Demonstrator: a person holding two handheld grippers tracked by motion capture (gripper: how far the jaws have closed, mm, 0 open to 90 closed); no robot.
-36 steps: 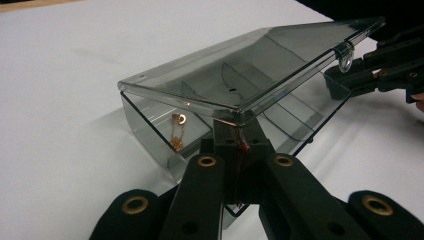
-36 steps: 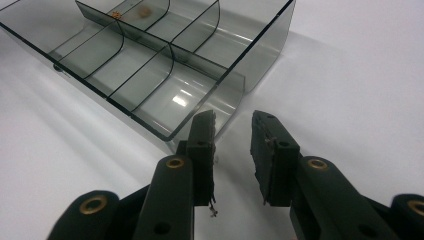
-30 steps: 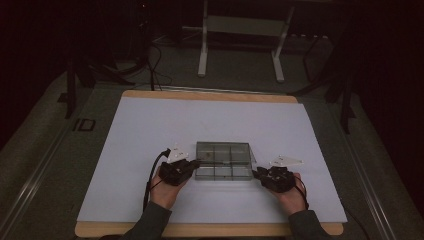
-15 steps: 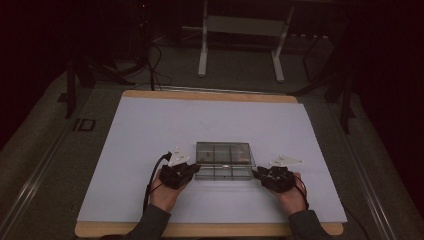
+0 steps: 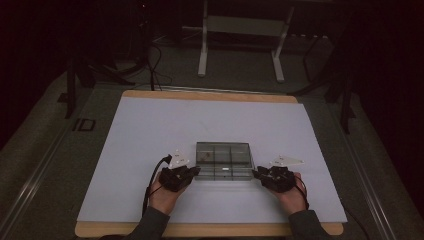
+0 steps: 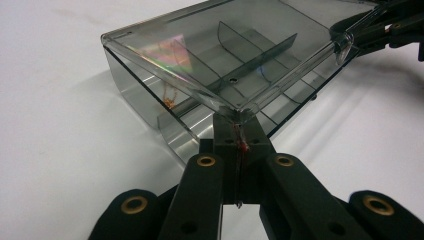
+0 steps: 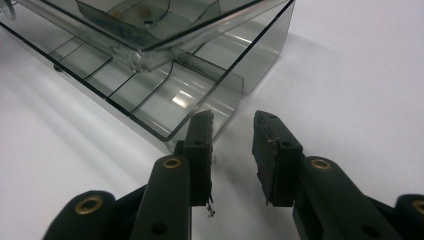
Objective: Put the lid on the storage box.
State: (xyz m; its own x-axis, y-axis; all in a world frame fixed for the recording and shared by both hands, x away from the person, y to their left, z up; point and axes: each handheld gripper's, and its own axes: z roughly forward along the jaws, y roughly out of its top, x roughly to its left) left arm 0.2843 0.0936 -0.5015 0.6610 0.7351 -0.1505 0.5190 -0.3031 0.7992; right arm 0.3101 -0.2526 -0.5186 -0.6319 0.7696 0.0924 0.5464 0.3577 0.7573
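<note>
Smoked clear plastic compartment box (image 5: 223, 160) sits on the white sheet covering the counter (image 5: 125, 150), near my edge, long axis running left to right between the two hands. Its hinged lid (image 6: 220, 55) is raised at an angle above the divided tray.

Left gripper (image 5: 192, 172): fingers (image 6: 227, 150) pinched tight on the lid's front corner lip at the box's left end. Right gripper (image 5: 257, 174): fingers (image 7: 200, 140) partly apart, nothing between them, standing just beside the box's right front corner, the lid edge above and ahead of them.

My read: lid is being worked by the left alone. The right is close enough to catch the lid's right corner; it would need to go up and inward along the long axis.
</note>
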